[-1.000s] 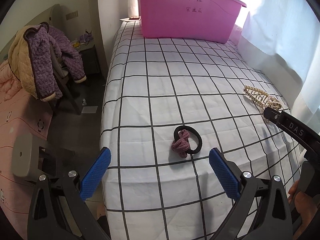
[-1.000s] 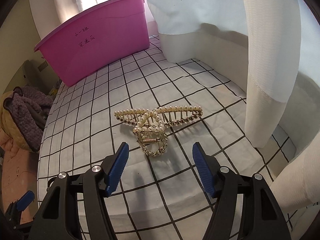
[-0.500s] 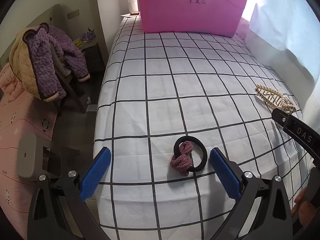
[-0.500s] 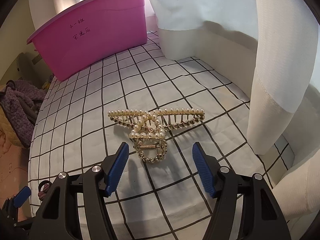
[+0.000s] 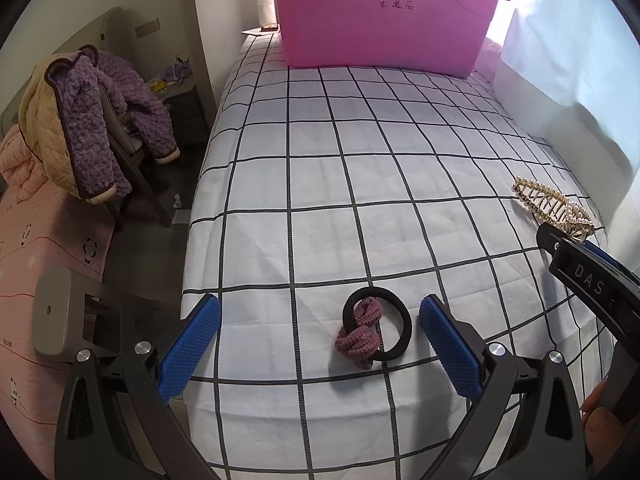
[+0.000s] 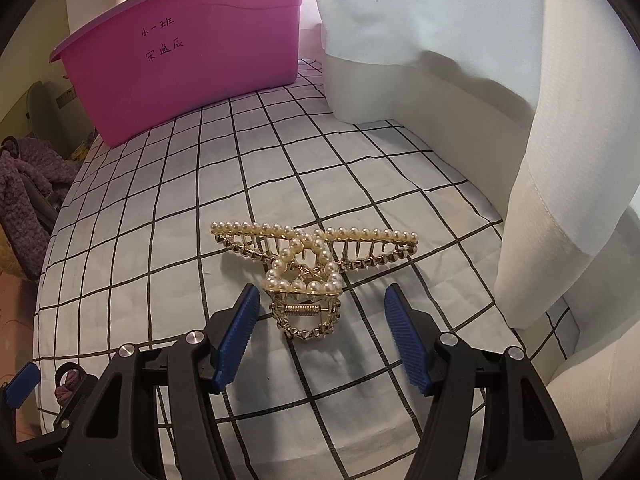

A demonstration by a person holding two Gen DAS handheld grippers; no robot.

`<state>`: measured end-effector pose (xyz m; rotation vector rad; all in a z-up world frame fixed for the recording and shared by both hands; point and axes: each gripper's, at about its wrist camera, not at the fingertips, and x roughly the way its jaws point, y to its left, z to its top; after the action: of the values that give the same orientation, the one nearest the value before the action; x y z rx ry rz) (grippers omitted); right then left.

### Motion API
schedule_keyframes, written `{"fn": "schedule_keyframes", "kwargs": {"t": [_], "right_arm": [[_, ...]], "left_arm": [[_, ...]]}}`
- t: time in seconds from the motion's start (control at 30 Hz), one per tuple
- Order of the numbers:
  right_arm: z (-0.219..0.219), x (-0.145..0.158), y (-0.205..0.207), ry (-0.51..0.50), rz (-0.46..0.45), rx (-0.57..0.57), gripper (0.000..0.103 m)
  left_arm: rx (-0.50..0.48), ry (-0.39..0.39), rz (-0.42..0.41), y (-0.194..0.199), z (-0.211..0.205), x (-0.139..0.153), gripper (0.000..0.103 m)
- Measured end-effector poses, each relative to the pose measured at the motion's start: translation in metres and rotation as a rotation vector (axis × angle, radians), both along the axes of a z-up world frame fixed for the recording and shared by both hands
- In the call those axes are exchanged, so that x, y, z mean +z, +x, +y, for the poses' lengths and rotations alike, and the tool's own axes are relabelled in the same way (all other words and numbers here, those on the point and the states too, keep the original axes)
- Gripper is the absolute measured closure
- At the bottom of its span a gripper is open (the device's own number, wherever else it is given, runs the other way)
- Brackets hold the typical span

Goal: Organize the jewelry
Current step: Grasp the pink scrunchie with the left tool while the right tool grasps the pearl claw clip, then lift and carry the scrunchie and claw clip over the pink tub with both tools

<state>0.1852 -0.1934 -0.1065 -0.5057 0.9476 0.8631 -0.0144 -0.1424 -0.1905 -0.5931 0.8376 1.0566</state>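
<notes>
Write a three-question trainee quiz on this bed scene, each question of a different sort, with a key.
1. True or false: the right gripper is shut on the pearl hair claw.
2. Multiple choice: what lies between the left gripper's jaws? A) a watch B) a black hair tie looped with a mauve scrunchie C) a ring
3. Fill in: at the far end of the checked bedsheet stands a pink ____ with handwriting on it.

Key: 1 false, its jaws stand open on either side of the claw; 2 B; 3 bin.
</notes>
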Motion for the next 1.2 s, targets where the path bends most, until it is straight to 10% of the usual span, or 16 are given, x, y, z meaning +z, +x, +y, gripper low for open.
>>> {"fn": "schedule_keyframes", "kwargs": {"t": [0.27, 0.53, 1.2], "right_arm": [[-0.002, 0.002, -0.003, 0.001, -0.015, 0.017, 0.061], [-0.004, 0.003, -0.004, 0.008, -0.013, 0.020, 0.072], [-0.021, 0.036, -0.019, 0.081, 0.038, -0.037, 0.072]], "left_arm": [[-0.023, 0.014, -0.009, 0.000, -0.006, 0.005, 0.031], [-0.039, 0.022, -0.021, -0.003, -0.005, 0.010, 0.094], [-0.139, 0.020, -0.046, -0.021, 0.012, 0.043, 0.095]]}}
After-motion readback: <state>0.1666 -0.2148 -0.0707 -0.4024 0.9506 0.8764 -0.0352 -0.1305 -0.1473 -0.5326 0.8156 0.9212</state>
